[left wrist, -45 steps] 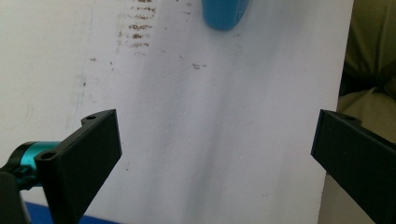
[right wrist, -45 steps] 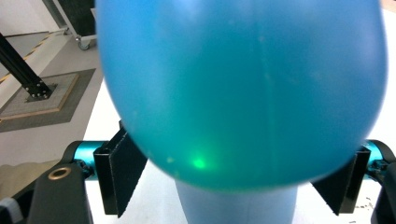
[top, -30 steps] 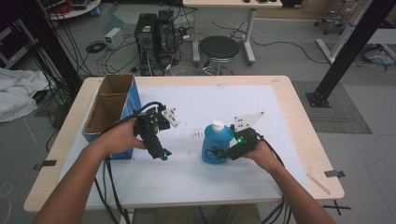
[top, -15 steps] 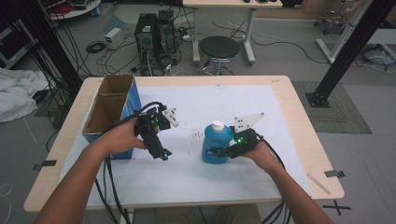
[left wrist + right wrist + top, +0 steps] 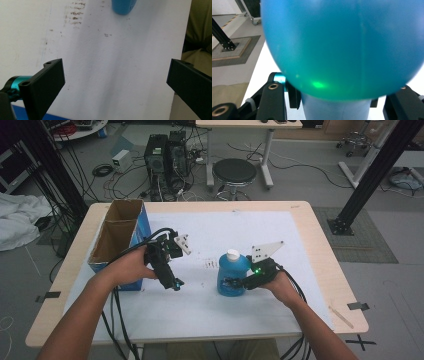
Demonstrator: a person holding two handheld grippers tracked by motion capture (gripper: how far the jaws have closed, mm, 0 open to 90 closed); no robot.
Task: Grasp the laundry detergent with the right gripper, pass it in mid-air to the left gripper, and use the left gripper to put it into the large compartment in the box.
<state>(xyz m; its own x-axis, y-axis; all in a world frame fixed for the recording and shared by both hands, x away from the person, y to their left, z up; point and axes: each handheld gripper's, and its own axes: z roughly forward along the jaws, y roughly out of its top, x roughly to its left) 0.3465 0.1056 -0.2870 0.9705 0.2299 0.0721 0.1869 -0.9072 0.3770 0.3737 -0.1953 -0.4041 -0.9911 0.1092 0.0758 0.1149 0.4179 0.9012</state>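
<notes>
the right claw (image 5: 231,282) has just clenched on the upright blue bottle (image 5: 231,272); the left claw (image 5: 176,284) hangs released.

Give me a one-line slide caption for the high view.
Right gripper shut on an upright blue bottle; left gripper open beside a cardboard box.

Even, soft overhead light; faint shadows; close blue bottle (image 5: 342,47) blurred, green glint on it
</notes>
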